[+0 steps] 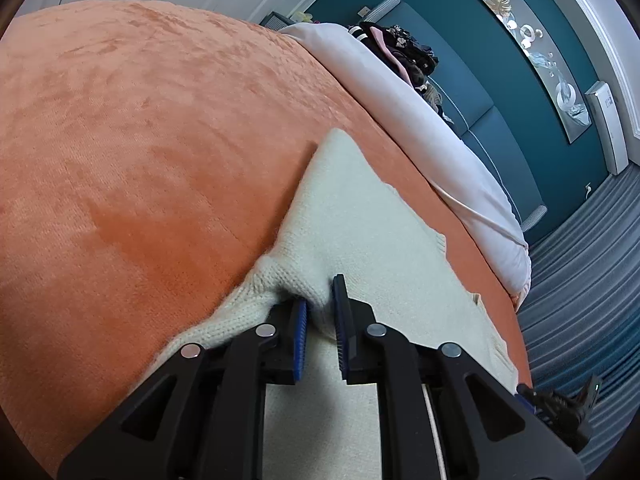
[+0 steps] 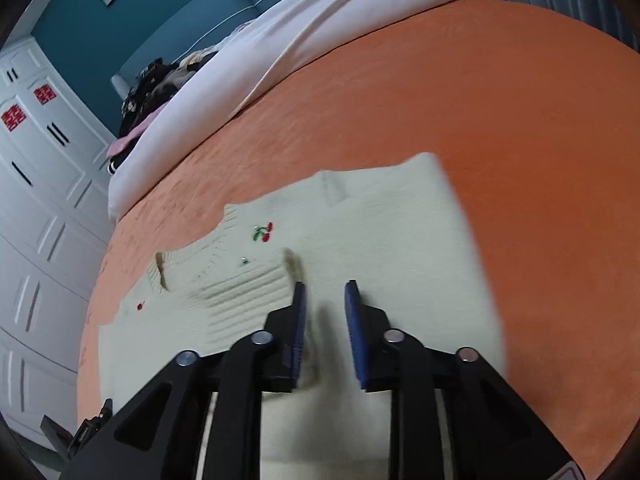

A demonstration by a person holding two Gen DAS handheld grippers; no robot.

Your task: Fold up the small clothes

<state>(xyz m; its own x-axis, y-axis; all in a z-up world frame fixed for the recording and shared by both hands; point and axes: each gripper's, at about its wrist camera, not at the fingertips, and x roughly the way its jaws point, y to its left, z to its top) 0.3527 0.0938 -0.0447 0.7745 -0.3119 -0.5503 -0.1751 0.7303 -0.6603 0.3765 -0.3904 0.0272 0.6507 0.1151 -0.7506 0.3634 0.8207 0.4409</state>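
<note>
While the left gripper (image 1: 320, 312) pinches the sweater (image 2: 360, 240) near the bed's (image 2: 540, 140) edge, the right gripper (image 2: 325, 320), released, risks dragging its fold askew

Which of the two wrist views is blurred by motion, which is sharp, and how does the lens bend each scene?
Right wrist view: the cream sweater and orange blanket are smeared by motion blur. Left wrist view: sharp, the sweater's knit shows clearly. Both views: fisheye distortion bows the bed into a dome, with dark corners around the round image.
</note>
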